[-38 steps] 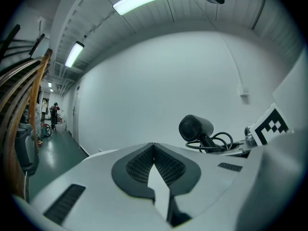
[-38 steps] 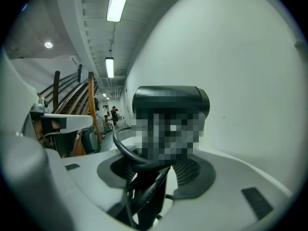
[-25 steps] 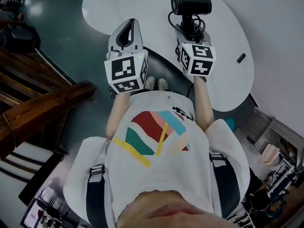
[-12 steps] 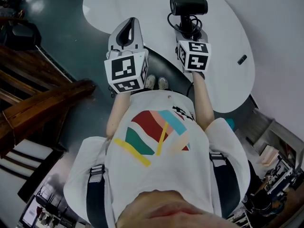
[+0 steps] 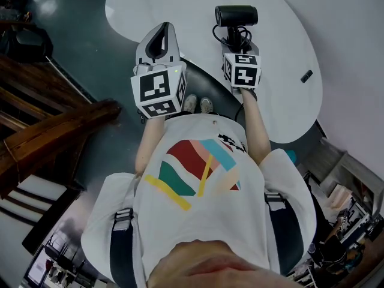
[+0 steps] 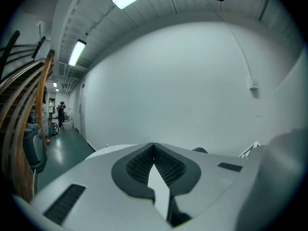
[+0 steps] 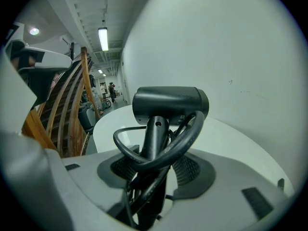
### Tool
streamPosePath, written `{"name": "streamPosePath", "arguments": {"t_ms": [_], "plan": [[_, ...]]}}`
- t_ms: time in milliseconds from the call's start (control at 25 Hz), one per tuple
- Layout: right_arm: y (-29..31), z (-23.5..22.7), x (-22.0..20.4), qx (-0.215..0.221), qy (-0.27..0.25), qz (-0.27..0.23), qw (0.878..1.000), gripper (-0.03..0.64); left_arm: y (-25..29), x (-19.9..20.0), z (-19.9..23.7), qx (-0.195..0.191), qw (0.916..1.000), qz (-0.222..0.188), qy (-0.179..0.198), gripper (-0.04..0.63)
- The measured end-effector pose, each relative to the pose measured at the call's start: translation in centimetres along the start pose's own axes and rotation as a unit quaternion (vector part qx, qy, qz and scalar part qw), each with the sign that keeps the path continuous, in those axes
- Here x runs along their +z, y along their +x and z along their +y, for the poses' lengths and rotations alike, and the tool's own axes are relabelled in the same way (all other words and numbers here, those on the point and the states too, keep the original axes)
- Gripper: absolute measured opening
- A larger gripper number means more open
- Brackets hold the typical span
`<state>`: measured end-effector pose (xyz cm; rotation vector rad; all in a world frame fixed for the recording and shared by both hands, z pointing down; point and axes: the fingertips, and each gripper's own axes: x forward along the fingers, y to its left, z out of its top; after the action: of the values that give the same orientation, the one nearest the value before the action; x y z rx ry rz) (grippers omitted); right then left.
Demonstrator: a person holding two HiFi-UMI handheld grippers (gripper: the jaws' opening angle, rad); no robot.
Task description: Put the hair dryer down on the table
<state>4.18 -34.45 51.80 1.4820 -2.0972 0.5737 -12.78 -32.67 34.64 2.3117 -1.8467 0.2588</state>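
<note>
1. Hair dryer [image 5: 236, 15], black, is seen in the upper middle of the head view. It is held upright, with its barrel lying crosswise above the handle.
2. The handle is clamped between the jaws of the right gripper [image 5: 236, 42]. In the right gripper view the ribbed pads [image 7: 188, 168] are pressed against the handle from both sides.
3. A black power cord [image 7: 185, 141] is looped round the front of the handle just above the right gripper [image 7: 150, 172]. The rest of it is bunched down between the jaws.
4. The dryer is seen over the white oval table [image 5: 282, 38], which fills the upper right of the head view. Whether it touches the tabletop cannot be told.
5. The left gripper [image 5: 162, 29] is held at the left of the dryer, over the table's near edge. Its jaws are closed tip to tip with nothing between them, as shown in the left gripper view [image 6: 154, 148].
6. A small dark object [image 5: 306, 75] lies on the table at the right, well apart from the dryer.
7. A wooden stair railing [image 5: 54, 131] is seen at the left edge, and dark green floor [image 5: 90, 35] at the upper left.
</note>
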Motion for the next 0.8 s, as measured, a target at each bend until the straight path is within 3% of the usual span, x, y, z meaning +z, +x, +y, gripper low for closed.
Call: {"name": "streamPosePath", "arguments": {"t_ms": [800], "plan": [[3.6,-0.4,-6.1,-0.008,0.019,0.082,0.996,0.222,-0.5,-0.5,1.0,0.014,0.9999,0.003,0.001,0.015]]}}
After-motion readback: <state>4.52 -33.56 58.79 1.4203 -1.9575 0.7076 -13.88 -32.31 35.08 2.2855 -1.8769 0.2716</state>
